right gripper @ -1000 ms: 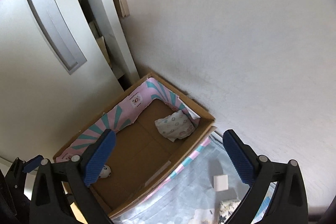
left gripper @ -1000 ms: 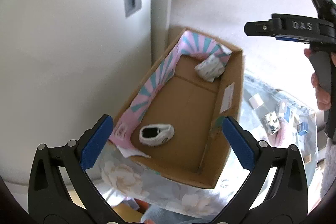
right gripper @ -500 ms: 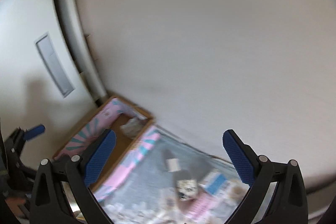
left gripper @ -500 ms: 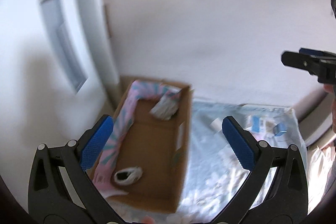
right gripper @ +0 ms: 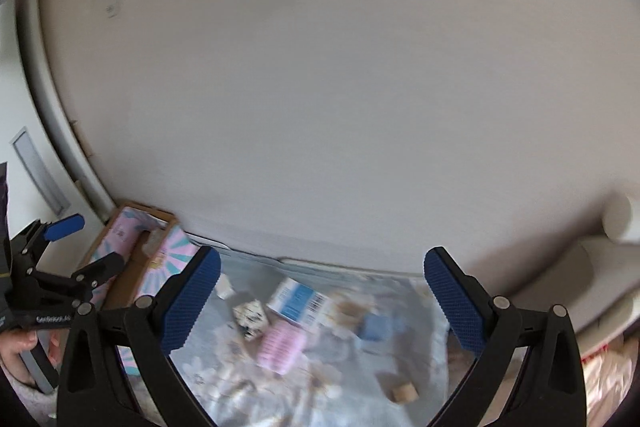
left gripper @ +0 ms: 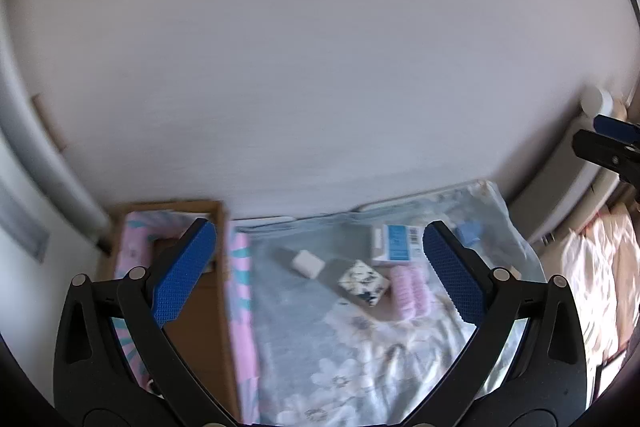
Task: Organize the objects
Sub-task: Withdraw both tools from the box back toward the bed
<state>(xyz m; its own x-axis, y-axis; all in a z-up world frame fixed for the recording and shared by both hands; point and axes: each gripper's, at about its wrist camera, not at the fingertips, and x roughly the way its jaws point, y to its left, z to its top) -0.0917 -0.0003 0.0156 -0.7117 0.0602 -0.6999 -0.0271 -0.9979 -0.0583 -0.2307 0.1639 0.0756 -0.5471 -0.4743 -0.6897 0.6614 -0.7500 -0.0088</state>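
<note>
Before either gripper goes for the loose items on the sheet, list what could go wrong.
1. The patterned cube, pink ribbed pack and blue-and-white box sit crowded together; the open left gripper may nudge a neighbour.
2. Both views are blurred, so aim may be off.
3. The floral sheet is wrinkled; items may shift.

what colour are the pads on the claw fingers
Blue, with a fine textured grip, on the black left claw fingers; clearest in the left wrist view.
</note>
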